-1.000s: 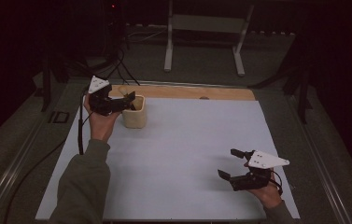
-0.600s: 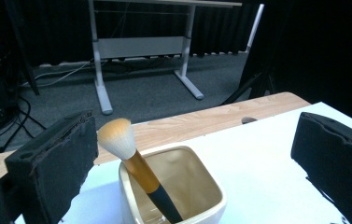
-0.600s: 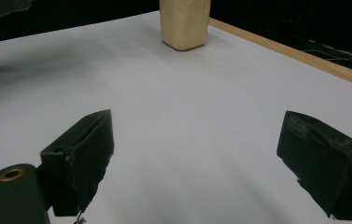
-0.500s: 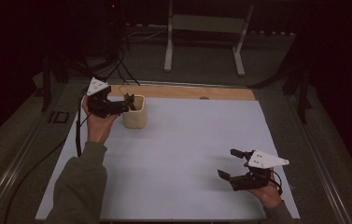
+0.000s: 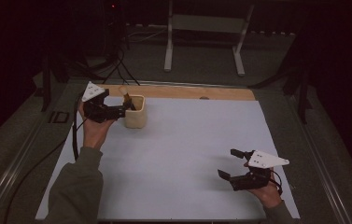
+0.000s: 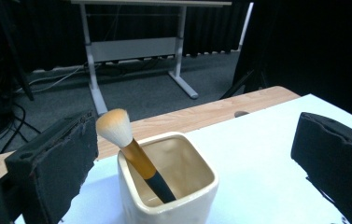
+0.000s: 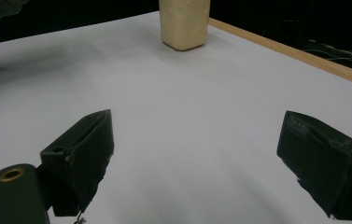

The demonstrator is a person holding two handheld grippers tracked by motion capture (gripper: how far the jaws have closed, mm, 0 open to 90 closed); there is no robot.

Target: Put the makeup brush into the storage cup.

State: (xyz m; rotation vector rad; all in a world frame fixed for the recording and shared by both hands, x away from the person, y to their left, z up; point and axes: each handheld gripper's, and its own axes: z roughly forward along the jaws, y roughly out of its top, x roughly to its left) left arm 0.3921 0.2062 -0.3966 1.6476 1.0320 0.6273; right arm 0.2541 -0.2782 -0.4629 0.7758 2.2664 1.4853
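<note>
So the biggest thing here is the tabletop (image 5: 178, 154), covered with a pale white sheet, with a strip of bare wood along the far edge at the top of the high view. Room around it is dark: grey carpet, black curtains, a white-legged desk frame (image 5: 204, 42) at top centre, cables trailing at upper left.

On the sheet there's a cream square cup (image 5: 135, 111) in the upper left of the high view, with a makeup brush (image 6: 134, 154) leaning in it, bristles up and poking over the rim, dark handle end down inside.

The left tongs (image 5: 126, 108) sit right at the cup, wide open with nothing in them. In the left gripper view the jaws stand either side of the cup and well apart, and the brush head is near the left-hand jaw. The right tongs (image 5: 233, 163) are parked at lower right of the high view, also wide open and empty, well away from the cup.

My read: this is the reach-in step, lining up on the brush. Next move probably needs the left tongs centred on the brush handle just under the bristles, then closed gently so the cup doesn't tip.
</note>
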